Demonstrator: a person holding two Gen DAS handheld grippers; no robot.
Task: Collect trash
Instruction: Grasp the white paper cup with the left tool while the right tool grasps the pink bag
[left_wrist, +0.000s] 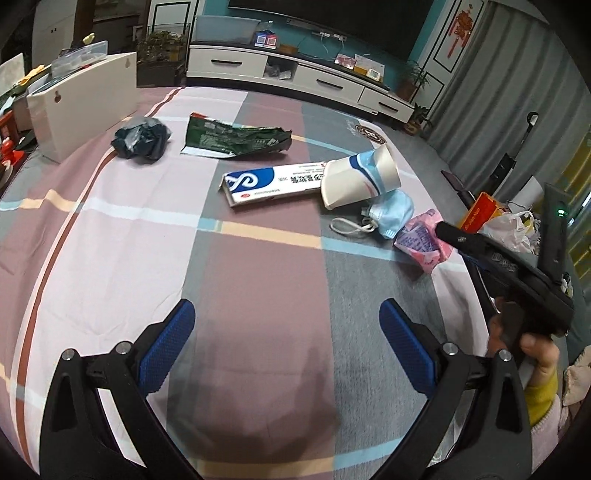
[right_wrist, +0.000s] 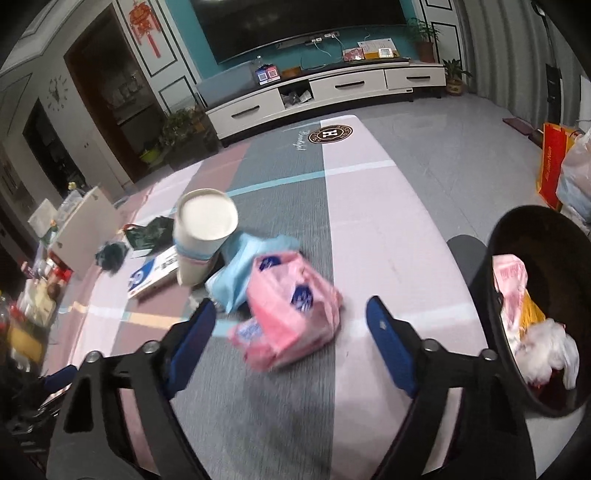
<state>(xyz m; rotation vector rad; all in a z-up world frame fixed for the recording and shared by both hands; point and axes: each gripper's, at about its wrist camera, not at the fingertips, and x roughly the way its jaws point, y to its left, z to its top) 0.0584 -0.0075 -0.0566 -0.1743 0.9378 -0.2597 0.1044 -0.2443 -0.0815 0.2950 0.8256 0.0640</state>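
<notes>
A pink plastic packet (right_wrist: 288, 317) lies on the checked bedspread between the fingers of my right gripper (right_wrist: 290, 312), with gaps on both sides, so the gripper is open. From the left wrist view, the right gripper (left_wrist: 443, 230) reaches the packet (left_wrist: 424, 245) from the right. Just behind the packet are a blue face mask (left_wrist: 391, 214), a tipped paper cup (left_wrist: 358, 181) and a toothpaste box (left_wrist: 269, 182). Farther off lie a green wrapper (left_wrist: 236, 138) and a dark crumpled bag (left_wrist: 142, 136). My left gripper (left_wrist: 286, 314) hangs open over bare cloth.
A black trash bin (right_wrist: 546, 229) holding several scraps stands beside the bed at the right. A white box (left_wrist: 85, 107) sits at the far left edge of the bed. An orange bag (right_wrist: 552, 166) and a TV cabinet (right_wrist: 325, 92) stand beyond on the floor.
</notes>
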